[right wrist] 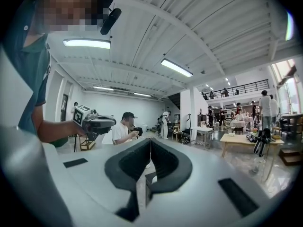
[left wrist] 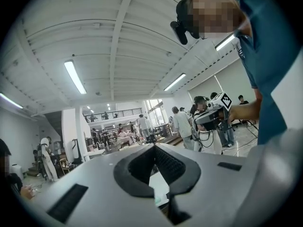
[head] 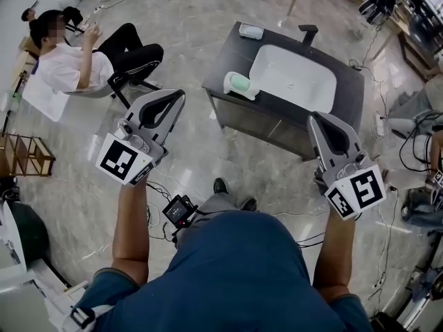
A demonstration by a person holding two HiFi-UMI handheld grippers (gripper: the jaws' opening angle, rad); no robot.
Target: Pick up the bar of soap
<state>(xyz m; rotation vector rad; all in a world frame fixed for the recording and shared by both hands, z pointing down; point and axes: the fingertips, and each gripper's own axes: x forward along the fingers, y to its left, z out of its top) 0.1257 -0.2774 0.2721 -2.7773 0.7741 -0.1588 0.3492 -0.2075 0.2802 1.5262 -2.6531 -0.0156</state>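
Note:
The pale green bar of soap (head: pixel 241 83) lies in a white dish on the front left corner of the dark vanity (head: pixel 232 54). The vanity holds a white basin (head: pixel 293 79) and a black faucet (head: pixel 306 32). My left gripper (head: pixel 178 95) is held level in the air, left of and short of the vanity, jaws shut (left wrist: pixel 154 146) with nothing between them. My right gripper (head: pixel 315 117) hovers by the vanity's front right edge, also shut (right wrist: pixel 150 140) and empty. Neither gripper touches the soap.
A second small dish (head: pixel 250 31) sits at the vanity's back left corner. A seated person (head: pixel 69 64) on a chair is at the left, beside a small wooden rack (head: pixel 29 154). Cables (head: pixel 385 206) run across the floor at the right.

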